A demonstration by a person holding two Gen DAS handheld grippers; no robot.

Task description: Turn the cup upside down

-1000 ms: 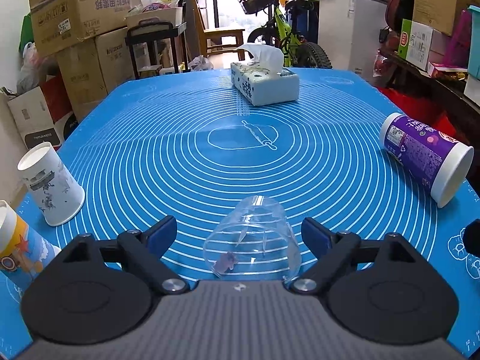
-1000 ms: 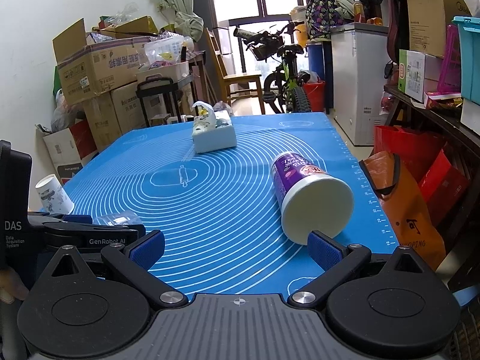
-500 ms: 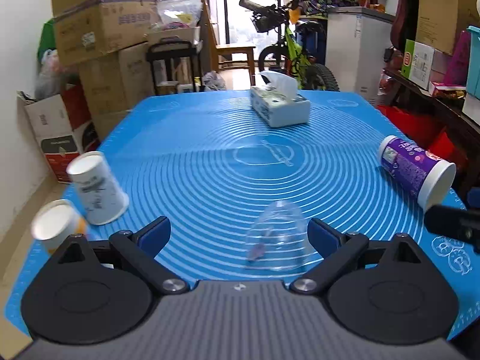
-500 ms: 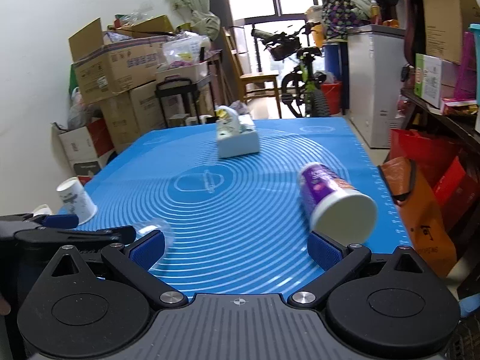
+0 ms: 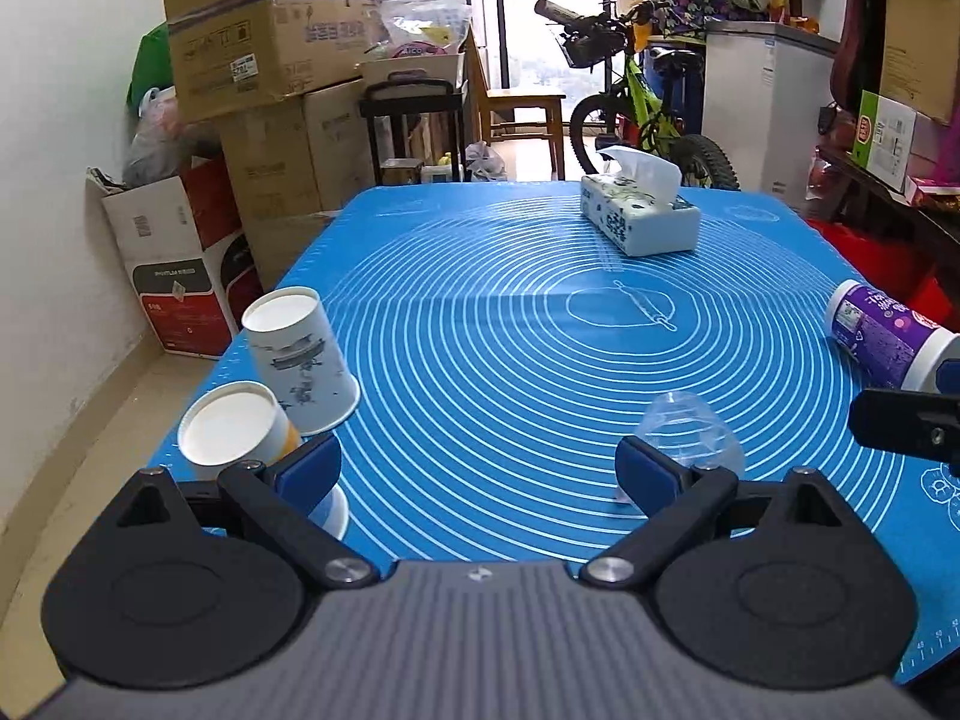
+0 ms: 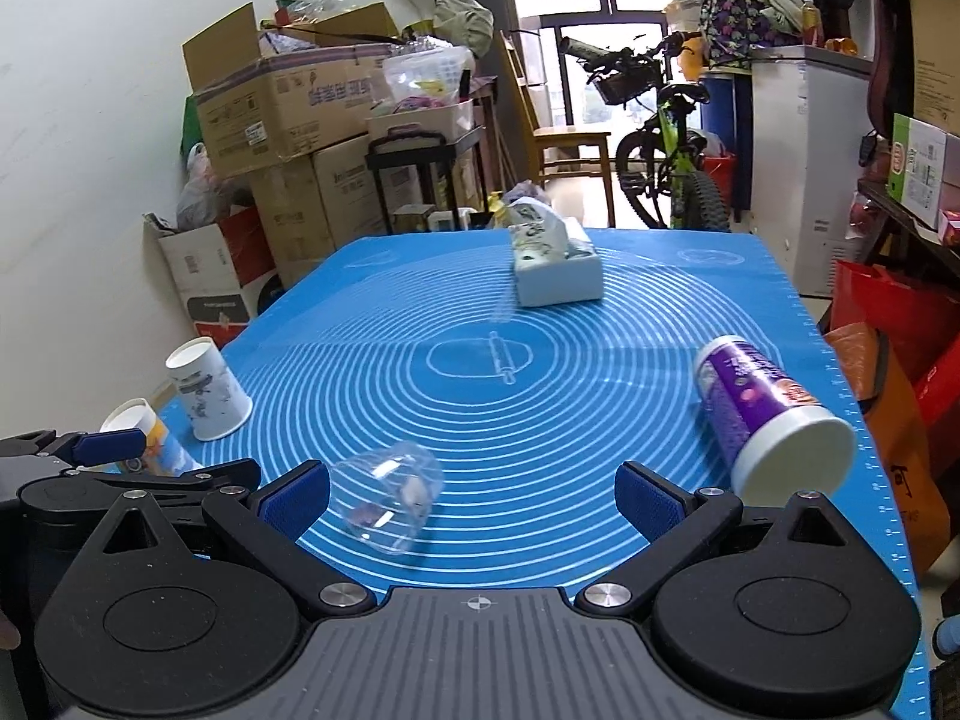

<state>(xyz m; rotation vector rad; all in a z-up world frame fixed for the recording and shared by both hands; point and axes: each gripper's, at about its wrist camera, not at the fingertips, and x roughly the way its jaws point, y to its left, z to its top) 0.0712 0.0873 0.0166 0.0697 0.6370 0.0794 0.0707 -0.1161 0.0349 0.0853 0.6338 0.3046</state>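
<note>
A clear plastic cup (image 5: 690, 438) stands upside down on the blue mat (image 5: 540, 330); it also shows in the right wrist view (image 6: 387, 501). My left gripper (image 5: 477, 471) is open and empty, with the cup behind its right finger (image 5: 651, 474). A purple cup (image 6: 768, 414) lies on its side at the right; it also shows in the left wrist view (image 5: 888, 342). My right gripper (image 6: 474, 495) is open and empty, between the clear cup and the purple cup. Two paper cups, one white (image 5: 300, 354) and one orange-blue (image 5: 240, 438), stand upside down at the left.
A tissue box (image 5: 639, 219) sits at the far side of the mat. Cardboard boxes (image 5: 270, 60) are stacked past the left edge. A bicycle (image 5: 648, 96) and a white cabinet (image 5: 762, 108) stand beyond the table. Red and orange bags (image 6: 888, 360) hang at the right.
My left gripper has pulled back and swung left, away from the clear cup that lay between its fingers. The right gripper has also pulled back and up.
</note>
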